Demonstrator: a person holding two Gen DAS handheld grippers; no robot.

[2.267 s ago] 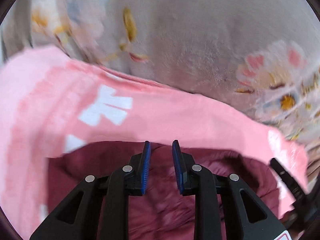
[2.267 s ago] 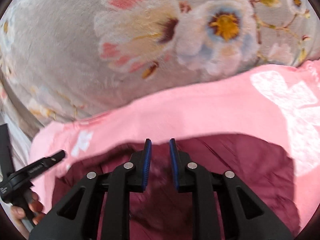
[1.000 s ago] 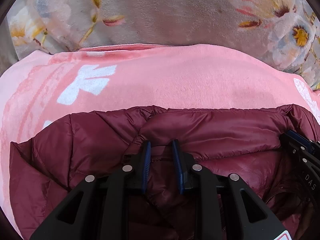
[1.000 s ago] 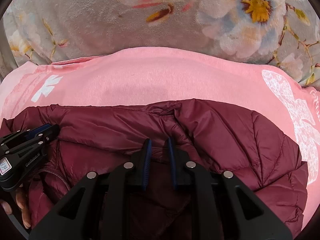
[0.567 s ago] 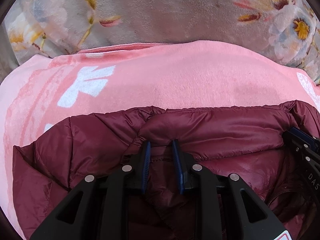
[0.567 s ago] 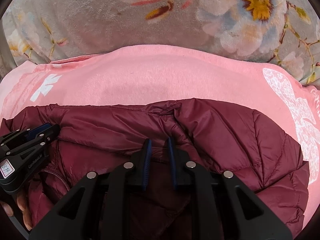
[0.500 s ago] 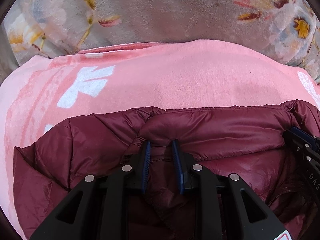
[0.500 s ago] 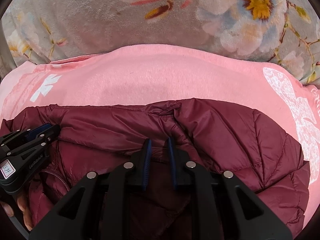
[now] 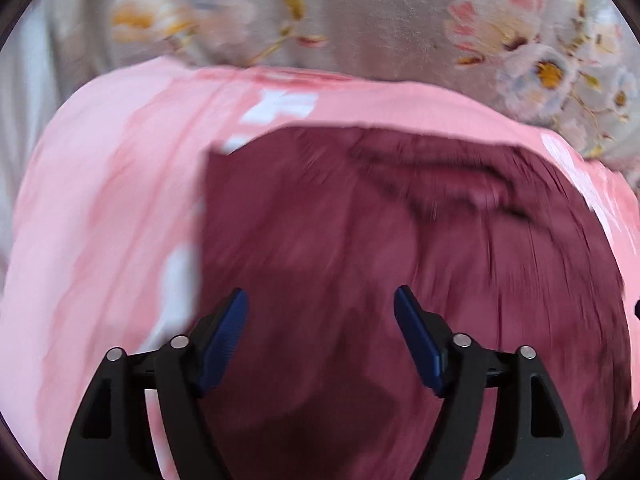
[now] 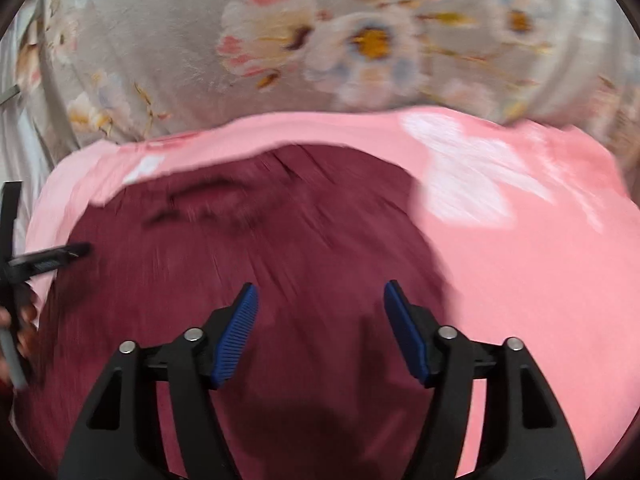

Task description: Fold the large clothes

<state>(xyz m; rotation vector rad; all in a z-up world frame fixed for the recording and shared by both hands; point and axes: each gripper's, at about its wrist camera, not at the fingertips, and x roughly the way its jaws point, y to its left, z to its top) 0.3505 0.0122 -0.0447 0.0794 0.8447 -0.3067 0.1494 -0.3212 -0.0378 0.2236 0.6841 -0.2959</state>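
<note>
A dark red puffer jacket (image 9: pixel 400 260) lies folded on a pink blanket (image 9: pixel 112 208), blurred by motion in both views. My left gripper (image 9: pixel 320 308) hangs above the jacket's near part with its jaws opening and nothing between the blue pads. The right wrist view shows the same jacket (image 10: pixel 248 264) on the pink blanket (image 10: pixel 540 280). My right gripper (image 10: pixel 320 304) is also above the jacket, jaws opening, with no cloth pinched. The left gripper's black fingertip (image 10: pixel 56 258) pokes in at that view's left edge, with a hand below it.
Under the pink blanket lies a grey plush cover with a flower print (image 9: pixel 400 20), also filling the far side in the right wrist view (image 10: pixel 320 40). The pink blanket carries white bow shapes (image 10: pixel 468 176).
Both grippers were shut on the jacket's collar edge; now both have let go, spread wide and pulled back toward me, so more of the jacket shows.
</note>
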